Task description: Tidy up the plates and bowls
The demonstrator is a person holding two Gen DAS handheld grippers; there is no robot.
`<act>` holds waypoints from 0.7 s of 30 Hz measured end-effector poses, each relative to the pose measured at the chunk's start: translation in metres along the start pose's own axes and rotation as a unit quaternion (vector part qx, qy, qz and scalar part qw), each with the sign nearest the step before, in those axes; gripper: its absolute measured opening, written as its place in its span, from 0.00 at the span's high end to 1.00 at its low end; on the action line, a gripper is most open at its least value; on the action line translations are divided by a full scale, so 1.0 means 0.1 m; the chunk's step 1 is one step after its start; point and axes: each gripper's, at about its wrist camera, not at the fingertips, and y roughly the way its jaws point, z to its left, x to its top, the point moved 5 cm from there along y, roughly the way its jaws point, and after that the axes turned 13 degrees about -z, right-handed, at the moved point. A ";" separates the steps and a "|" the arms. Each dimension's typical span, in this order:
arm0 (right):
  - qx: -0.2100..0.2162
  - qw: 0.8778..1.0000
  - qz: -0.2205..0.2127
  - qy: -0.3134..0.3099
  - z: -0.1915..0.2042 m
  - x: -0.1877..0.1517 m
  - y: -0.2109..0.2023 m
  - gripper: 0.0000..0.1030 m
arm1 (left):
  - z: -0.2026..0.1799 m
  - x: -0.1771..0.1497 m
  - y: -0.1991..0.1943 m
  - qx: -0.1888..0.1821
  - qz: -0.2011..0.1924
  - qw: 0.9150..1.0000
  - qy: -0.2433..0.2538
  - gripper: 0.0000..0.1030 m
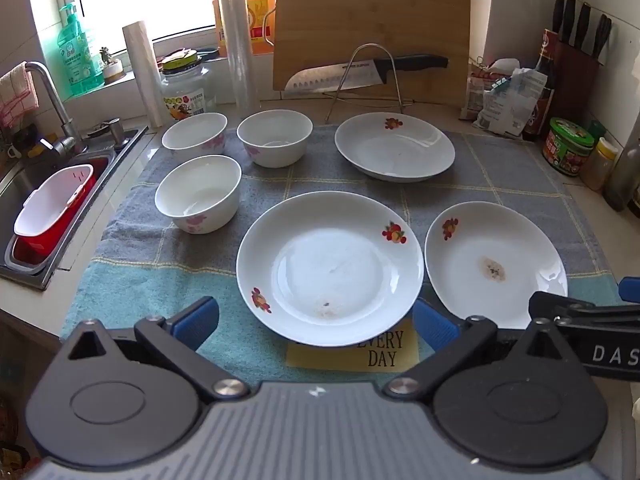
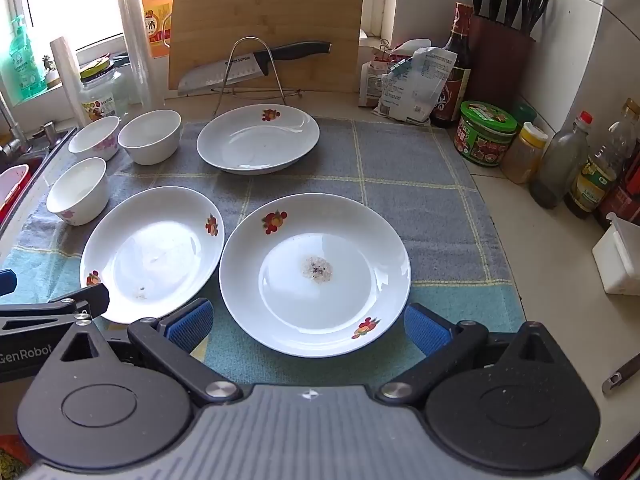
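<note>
Three plates (image 1: 330, 268) and three empty bowls (image 1: 198, 194) sit on the cloth (image 1: 500, 176); left gripper (image 1: 316, 326) and right gripper (image 2: 308, 322) gape wide, holding nothing

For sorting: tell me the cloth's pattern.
Grey and teal cloth with pale yellow grid lines; right wrist view.

A pale stone kitchen counter (image 2: 532, 240) carries a grey and teal checked cloth (image 1: 132, 280) with thin yellow lines, spread flat beside the sink. Directly on the bare counter behind the cloth stand a wire rack (image 1: 362, 80), a bamboo cutting board (image 1: 372, 20) leaning upright, a glass jar with a yellow-green lid (image 1: 186, 88) and crumpled food packets (image 2: 404, 80). Along the right edge sit a green-lidded tub (image 2: 486, 134), several bottles (image 2: 560, 164) and a white plastic box (image 2: 618, 264).
</note>
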 end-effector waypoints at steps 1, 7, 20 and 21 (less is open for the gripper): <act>0.000 1.000 0.000 0.000 0.00 0.00 0.00 0.00 | 0.00 0.00 0.00 0.000 0.000 1.000 0.000 0.01; 0.001 1.000 0.000 -0.001 0.01 -0.02 0.03 0.00 | 0.01 0.04 -0.03 0.001 0.001 1.000 0.000 0.01; 0.001 1.000 -0.009 0.001 0.02 0.02 -0.07 0.00 | 0.00 0.02 -0.06 -0.002 -0.001 1.000 -0.003 0.01; 0.001 1.000 -0.010 0.001 0.02 0.02 -0.07 0.00 | 0.00 0.03 -0.05 -0.002 -0.001 1.000 -0.003 0.01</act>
